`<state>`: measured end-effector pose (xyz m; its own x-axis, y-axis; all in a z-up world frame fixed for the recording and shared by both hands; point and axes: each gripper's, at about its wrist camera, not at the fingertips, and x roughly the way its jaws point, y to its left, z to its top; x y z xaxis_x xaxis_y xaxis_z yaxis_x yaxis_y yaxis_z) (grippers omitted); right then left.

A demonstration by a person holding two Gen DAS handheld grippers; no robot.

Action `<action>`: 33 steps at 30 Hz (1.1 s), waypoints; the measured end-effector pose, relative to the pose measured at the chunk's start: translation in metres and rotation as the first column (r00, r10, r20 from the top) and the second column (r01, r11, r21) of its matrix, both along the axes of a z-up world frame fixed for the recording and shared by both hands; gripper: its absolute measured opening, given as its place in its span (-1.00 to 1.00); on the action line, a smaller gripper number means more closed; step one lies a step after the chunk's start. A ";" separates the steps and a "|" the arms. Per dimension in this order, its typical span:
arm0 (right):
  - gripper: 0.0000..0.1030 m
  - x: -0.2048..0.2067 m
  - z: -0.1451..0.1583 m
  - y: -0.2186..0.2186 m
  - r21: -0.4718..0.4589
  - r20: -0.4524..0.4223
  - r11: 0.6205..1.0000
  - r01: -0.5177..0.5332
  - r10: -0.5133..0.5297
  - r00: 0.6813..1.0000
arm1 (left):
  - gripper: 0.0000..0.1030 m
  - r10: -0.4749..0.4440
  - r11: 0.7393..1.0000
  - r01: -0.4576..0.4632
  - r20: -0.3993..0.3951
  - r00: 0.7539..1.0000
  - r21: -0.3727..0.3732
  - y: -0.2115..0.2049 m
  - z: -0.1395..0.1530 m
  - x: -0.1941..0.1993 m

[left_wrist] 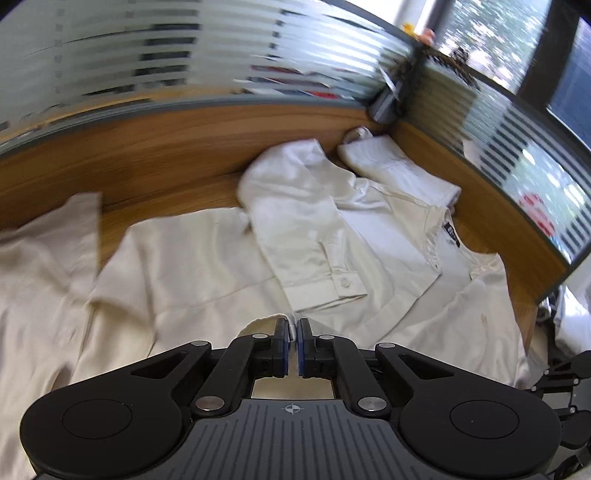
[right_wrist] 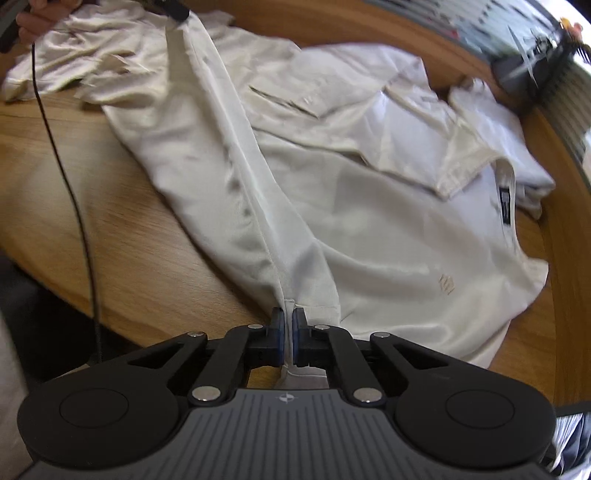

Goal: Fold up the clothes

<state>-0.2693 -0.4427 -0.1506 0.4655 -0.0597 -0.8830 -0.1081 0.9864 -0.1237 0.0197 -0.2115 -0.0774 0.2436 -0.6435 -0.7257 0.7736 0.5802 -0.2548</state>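
Nearest in the right wrist view, the right gripper (right_wrist: 288, 317) is pinched shut on the shirt's (right_wrist: 369, 206) side edge, cloth showing between its pads; from there the held edge runs as a raised ridge away and up-left across the picture to the left gripper (right_wrist: 177, 13), near the far corner of the garment. In the left wrist view the left gripper (left_wrist: 292, 326) is likewise clamped on a fold of that cream cloth. So the shirt's long axis lies along the line between the two grippers, each at one end of the same edge, and the body spreads flat on the tabletop (right_wrist: 122, 236) to the right of that ridge; the next fold, I judge, carries the edge over toward the collar label (right_wrist: 505, 206). Beyond, a folded sleeve with a buttoned cuff (left_wrist: 343, 284) lies across the chest; another pale garment (left_wrist: 399, 170) sits near the far corner, clear of the fold; a black cable (right_wrist: 66, 177) trails over the bare wood at left.
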 end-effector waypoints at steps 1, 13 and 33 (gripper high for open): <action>-0.91 -0.004 0.004 -0.001 0.003 0.005 1.000 -0.025 0.025 1.000 | -0.87 0.030 1.000 -0.030 -0.007 1.000 -0.003 0.010 0.003 -0.006; -0.92 -0.014 0.006 -0.011 0.107 -0.083 0.907 -0.407 0.416 0.905 | -0.87 0.393 0.915 -0.372 -0.132 0.910 0.156 0.120 -0.030 -0.148; -0.46 0.084 0.046 -0.034 0.353 -0.103 0.870 -0.344 0.402 0.910 | -0.10 0.494 0.836 -0.474 -0.003 0.869 0.277 0.136 -0.031 -0.202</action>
<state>-0.1856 -0.4767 -0.1049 0.2394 0.3875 -0.8902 -0.4667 0.8500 0.2444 -0.1820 -0.0754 -0.1080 0.4153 -0.2436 -0.8765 0.3620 0.9281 -0.0865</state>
